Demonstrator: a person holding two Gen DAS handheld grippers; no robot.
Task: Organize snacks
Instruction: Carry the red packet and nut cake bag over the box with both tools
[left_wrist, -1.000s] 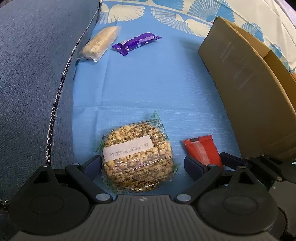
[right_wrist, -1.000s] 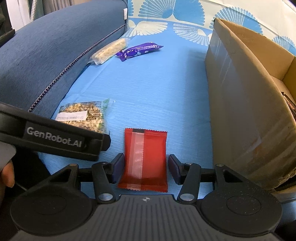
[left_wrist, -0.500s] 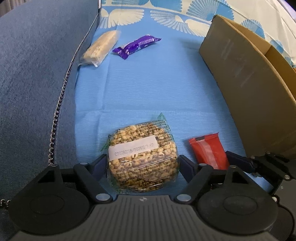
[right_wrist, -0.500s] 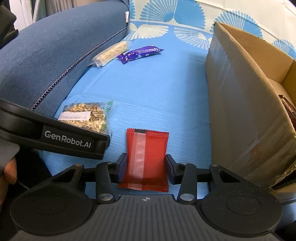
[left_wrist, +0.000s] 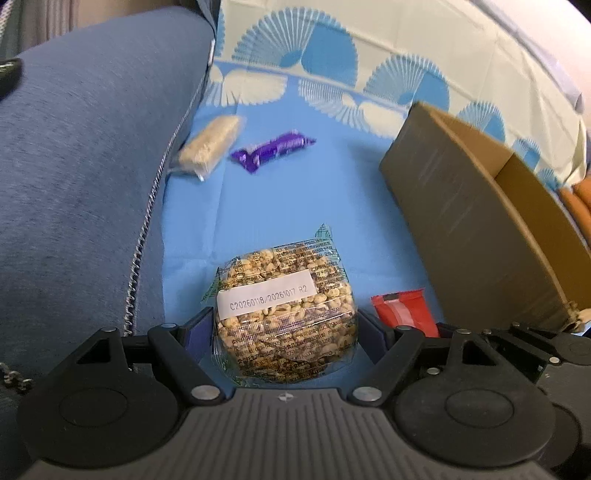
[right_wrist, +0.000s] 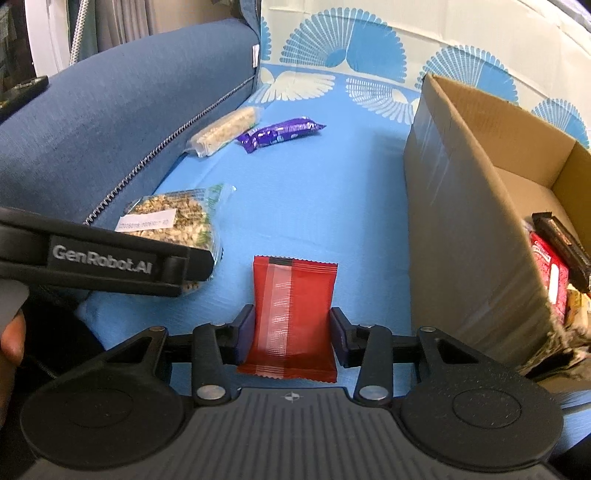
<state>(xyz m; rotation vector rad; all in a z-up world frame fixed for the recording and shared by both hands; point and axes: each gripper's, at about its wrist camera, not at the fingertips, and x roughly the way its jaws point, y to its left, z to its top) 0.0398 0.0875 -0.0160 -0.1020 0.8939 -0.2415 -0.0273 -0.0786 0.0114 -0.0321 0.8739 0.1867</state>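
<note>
Left gripper (left_wrist: 284, 328): jaws, wider a second ago, now clamp the puffed-grain pack (left_wrist: 286, 314) between them. Right gripper (right_wrist: 291, 330): jaws likewise closed onto the red packet (right_wrist: 291, 314). Both snacks appear secured for transfer to the cardboard box (right_wrist: 472, 221), right of the jaws.
</note>
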